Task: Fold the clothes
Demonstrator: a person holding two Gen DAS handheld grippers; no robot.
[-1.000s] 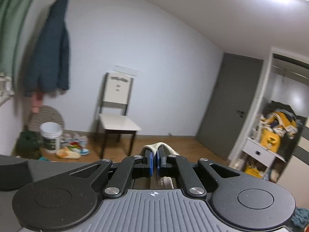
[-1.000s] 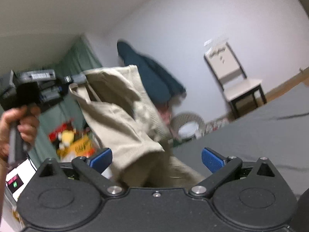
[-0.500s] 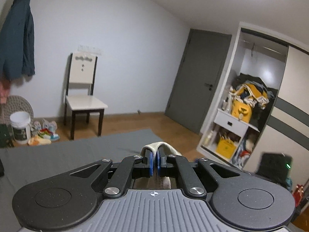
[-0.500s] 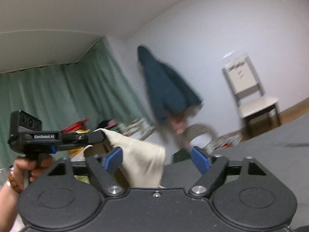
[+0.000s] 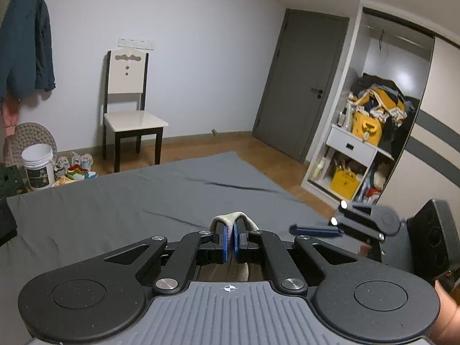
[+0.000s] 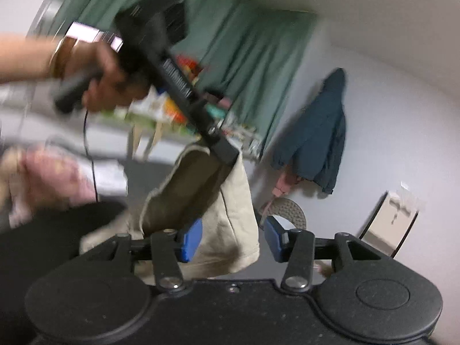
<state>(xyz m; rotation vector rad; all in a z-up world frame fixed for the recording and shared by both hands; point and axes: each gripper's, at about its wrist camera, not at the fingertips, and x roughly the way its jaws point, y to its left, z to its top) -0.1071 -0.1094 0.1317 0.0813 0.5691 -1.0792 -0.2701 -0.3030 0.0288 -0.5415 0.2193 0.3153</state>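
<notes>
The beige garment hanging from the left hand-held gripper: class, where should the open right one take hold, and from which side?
Probably the free lower hem of the beige garment, approached from below. The left hand-held gripper pinches its top edge, so the cloth hangs limp between the right hand-held gripper's open fingers.

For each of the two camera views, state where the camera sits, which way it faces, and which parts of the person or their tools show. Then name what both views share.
Left wrist: sits on the left gripper, faces across the grey sheet toward chair, door and wardrobe; jaws shut on the beige garment; right gripper at right.
Right wrist: sits on the right gripper, jaws open, faces green curtain; shows a hand holding the left gripper.
Shared: beige garment, blue jacket, chair.
</notes>
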